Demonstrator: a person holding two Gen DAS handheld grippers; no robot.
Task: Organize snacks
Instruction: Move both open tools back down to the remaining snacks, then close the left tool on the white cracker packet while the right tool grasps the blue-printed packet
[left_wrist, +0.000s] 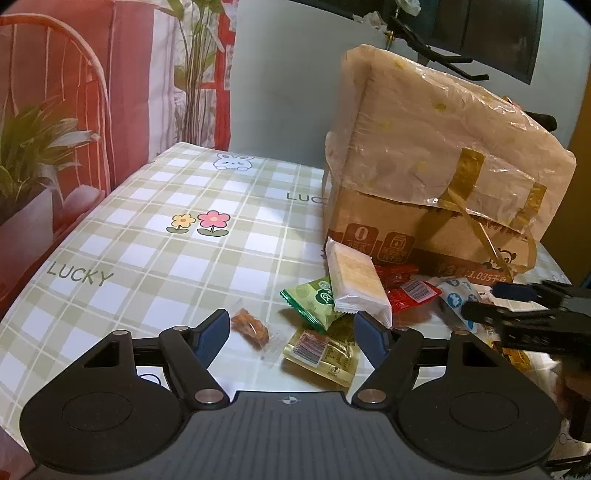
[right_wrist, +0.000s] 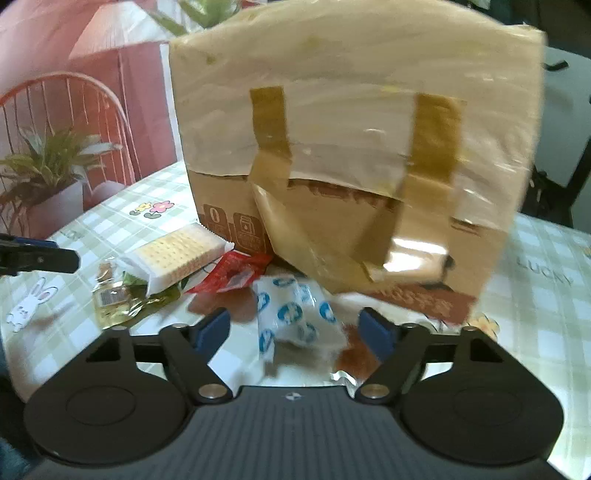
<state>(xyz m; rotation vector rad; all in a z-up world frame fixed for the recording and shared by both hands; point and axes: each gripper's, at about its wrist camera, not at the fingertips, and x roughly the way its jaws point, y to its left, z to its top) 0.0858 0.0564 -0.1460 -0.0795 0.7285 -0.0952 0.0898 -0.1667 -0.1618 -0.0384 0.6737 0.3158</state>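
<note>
The snacks lie heaped on the checked tablecloth (left_wrist: 122, 236) against the near side of the taped cardboard box (left_wrist: 436, 155): a cracker pack (left_wrist: 356, 282) on top. My right tongs (right_wrist: 295, 328) stand released around the blue-and-white packet (right_wrist: 291, 317); my left tongs (left_wrist: 291, 328) gape over a yellow packet (left_wrist: 321, 354).

Each tool is built alike. The left tool (left_wrist: 291, 328) and the right tool (right_wrist: 295, 328) have a matte black body with a finely ribbed dark grey top plate, marked at its front edge by a small round black-and-white quartered target. On either side sits a broad rounded black housing with a shallow circular recess. From each housing a black link arm with a triangular cut-out runs forward, pinned by 2 silver round-headed screws. Both fingers (left_wrist: 212, 332) end in blue pads. A thin black cable loops under the left tool's left arm.
</note>
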